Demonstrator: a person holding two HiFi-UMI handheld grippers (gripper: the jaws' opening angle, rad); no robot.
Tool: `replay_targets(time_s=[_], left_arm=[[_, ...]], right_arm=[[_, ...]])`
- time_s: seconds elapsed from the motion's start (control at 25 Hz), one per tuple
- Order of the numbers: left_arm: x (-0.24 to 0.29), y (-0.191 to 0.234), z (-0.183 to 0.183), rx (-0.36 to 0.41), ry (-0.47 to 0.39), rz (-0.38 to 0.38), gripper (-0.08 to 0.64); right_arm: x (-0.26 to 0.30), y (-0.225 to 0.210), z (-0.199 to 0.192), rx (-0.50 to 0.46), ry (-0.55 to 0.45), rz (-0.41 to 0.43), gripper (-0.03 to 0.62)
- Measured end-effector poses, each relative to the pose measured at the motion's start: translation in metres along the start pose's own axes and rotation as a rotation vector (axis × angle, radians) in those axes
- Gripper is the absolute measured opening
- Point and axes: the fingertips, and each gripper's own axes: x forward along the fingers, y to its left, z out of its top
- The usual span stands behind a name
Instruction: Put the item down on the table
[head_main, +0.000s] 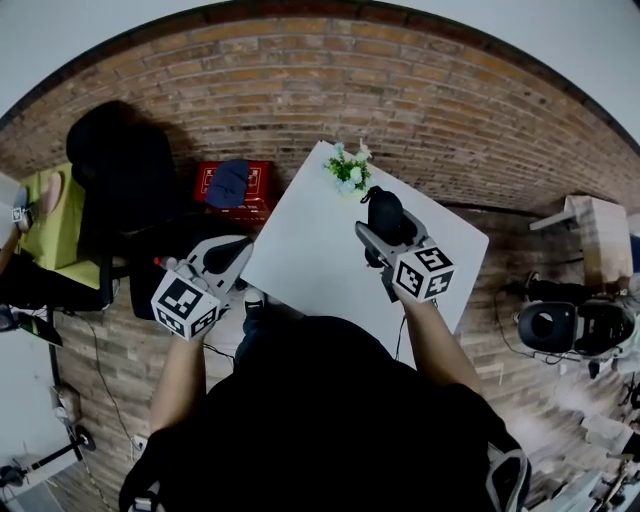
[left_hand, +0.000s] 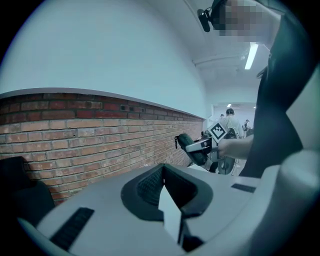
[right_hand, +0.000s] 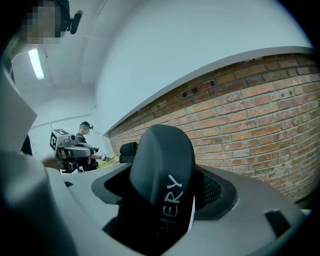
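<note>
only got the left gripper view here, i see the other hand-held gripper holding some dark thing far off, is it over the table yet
Observer: Yes. In the head view the right hand-held gripper holds the dark item over the white table, towards its far side.
Operator: anything on the table in the way
Observer: Only a small bunch of flowers at the far corner, just beyond the item, not under it.
Operator: how does it sit in the jaws
Observer: The right gripper view shows it upright between the jaws, white lettering facing the camera.
</note>
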Motion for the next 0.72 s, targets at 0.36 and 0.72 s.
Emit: replay_targets(time_s=[0.36, 0.72], left_arm=[[-0.001, 0.018, 0.007, 0.026, -0.025, -0.062, 0.011], [-0.007, 0.037, 0.012, 0.049, -0.036, -0.119, 0.011]], right_arm=[[-0.006, 0.006, 0.002, 0.011, -0.012, -0.071, 0.377], [-0.006, 0.018, 0.008, 0.022, -0.028, -0.134, 0.377]])
